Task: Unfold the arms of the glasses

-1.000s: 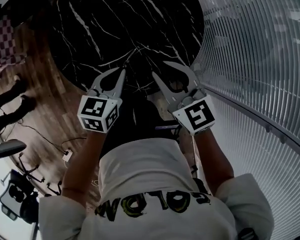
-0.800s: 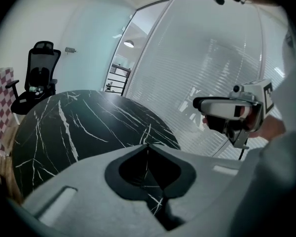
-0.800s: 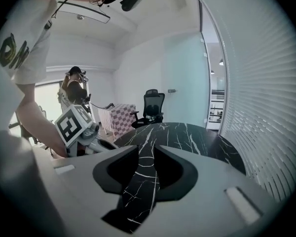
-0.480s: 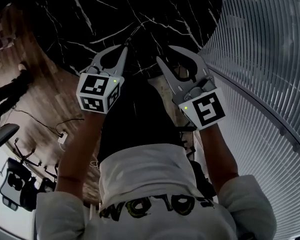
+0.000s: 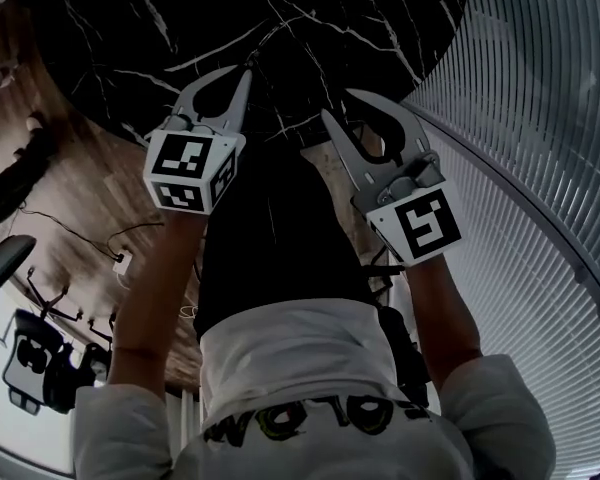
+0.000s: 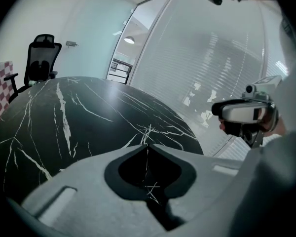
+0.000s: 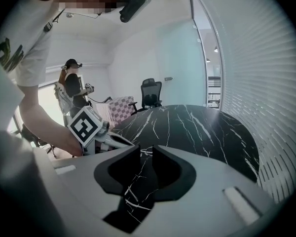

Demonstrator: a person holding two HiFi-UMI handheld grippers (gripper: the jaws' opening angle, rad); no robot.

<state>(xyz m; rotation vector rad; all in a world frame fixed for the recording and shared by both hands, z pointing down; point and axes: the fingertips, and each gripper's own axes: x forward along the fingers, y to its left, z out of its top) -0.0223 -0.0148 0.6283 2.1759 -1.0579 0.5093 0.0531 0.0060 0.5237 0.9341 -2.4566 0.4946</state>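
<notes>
No glasses show in any view. In the head view both grippers hang over the near edge of a round black marble table [image 5: 310, 18]. My left gripper [image 5: 243, 70] is shut with nothing in it. Its tips meet in the left gripper view [image 6: 147, 145] over the bare tabletop [image 6: 79, 112]. My right gripper [image 5: 340, 105] is open by a narrow gap, and its jaws have just been closing with nothing between them. The right gripper view shows that gap [image 7: 146, 149] above the veined tabletop [image 7: 202, 127]. The left gripper's marker cube [image 7: 84, 126] appears at the left of that view.
A ribbed glass wall [image 5: 540, 118] curves along the right. Wooden floor [image 5: 90, 188] with cables lies to the left. A black office chair [image 6: 39, 58] and a checked seat [image 7: 121, 105] stand beyond the table. Another person [image 7: 71, 90] stands at the back.
Both grippers have shifted further over the table's near edge, and the table now fills more of the head view. The right jaws stand closer together than before.
</notes>
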